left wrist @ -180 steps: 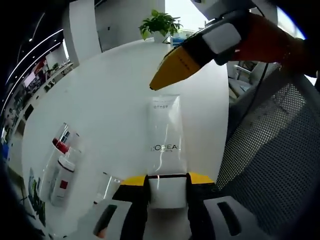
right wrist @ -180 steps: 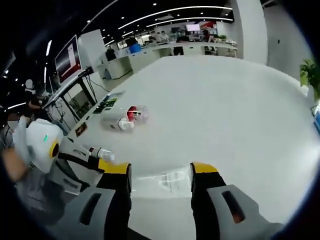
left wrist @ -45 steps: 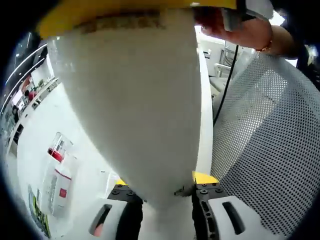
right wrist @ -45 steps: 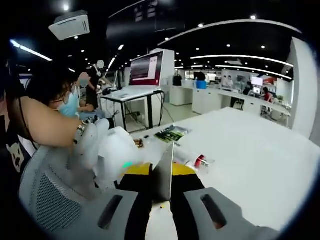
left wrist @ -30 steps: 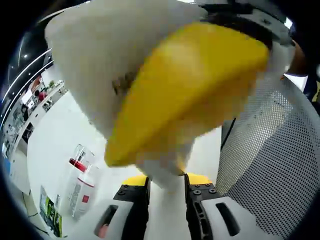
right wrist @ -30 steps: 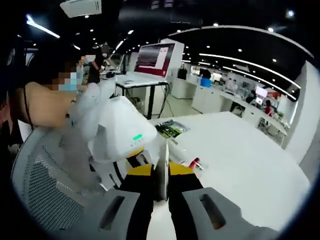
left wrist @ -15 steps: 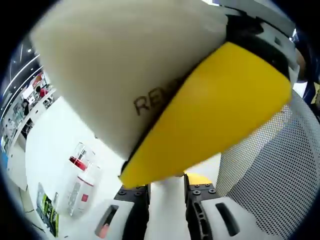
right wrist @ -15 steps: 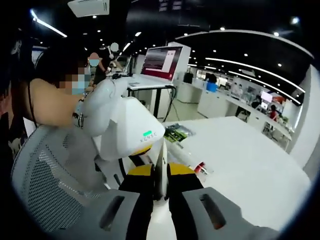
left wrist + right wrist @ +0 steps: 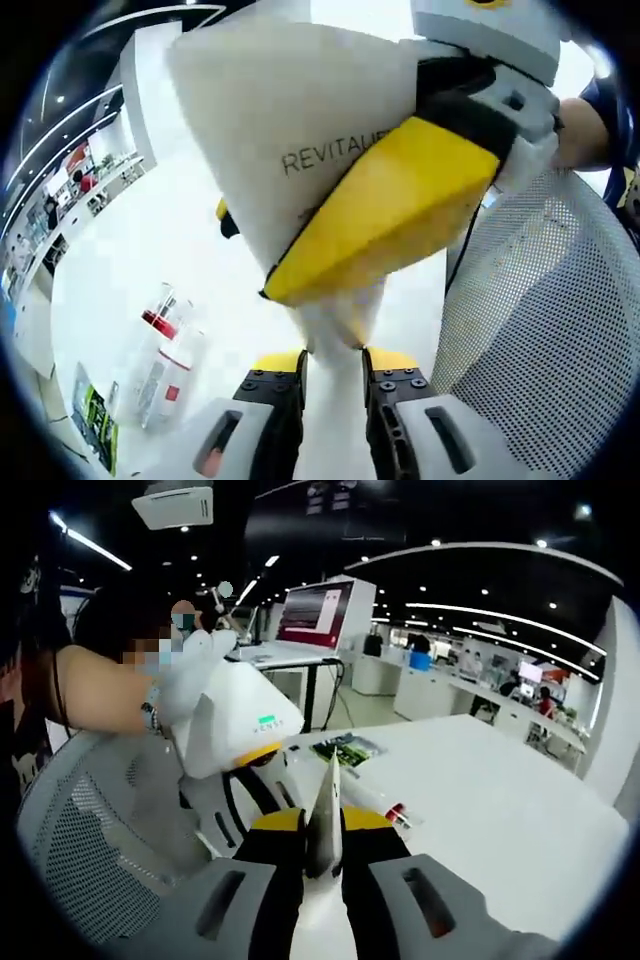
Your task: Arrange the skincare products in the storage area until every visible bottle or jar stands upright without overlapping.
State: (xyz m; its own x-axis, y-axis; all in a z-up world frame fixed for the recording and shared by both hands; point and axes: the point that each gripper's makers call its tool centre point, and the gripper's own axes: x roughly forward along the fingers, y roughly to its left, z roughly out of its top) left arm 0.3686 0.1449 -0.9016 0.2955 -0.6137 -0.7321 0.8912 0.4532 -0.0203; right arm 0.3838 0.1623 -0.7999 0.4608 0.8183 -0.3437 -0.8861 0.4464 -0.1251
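in the left gripper view, at the bottom centre of the frame, the left gripper (image 9: 333, 372) has its two yellow-tipped jaws pressed together on the narrow end of a white tube (image 9: 300, 150). the tube widens as it rises toward the top of the frame, and the word "revitalift" is printed across its broad part. the right gripper (image 9: 400, 200) comes in from the upper right, one yellow jaw lying flat across the front of the tube and a second jaw tip peeking out behind the tube's left edge, so it is clamped on the wide end. a hand (image 9: 575, 135) shows at the right edge behind that gripper.

in the right gripper view the right gripper's own jaws stand at the bottom centre, closed on the thin flat edge of the same tube, which rises between them as a pale blade. the left gripper's white body sits left of centre, held by a gloved hand (image 9: 195, 665).

in the lower left of the left gripper view, two bottles (image 9: 165, 350) with red parts lie on their sides on the white table (image 9: 150, 230), well apart from the tube. a grey mesh chair back (image 9: 540, 330) takes up the right side.
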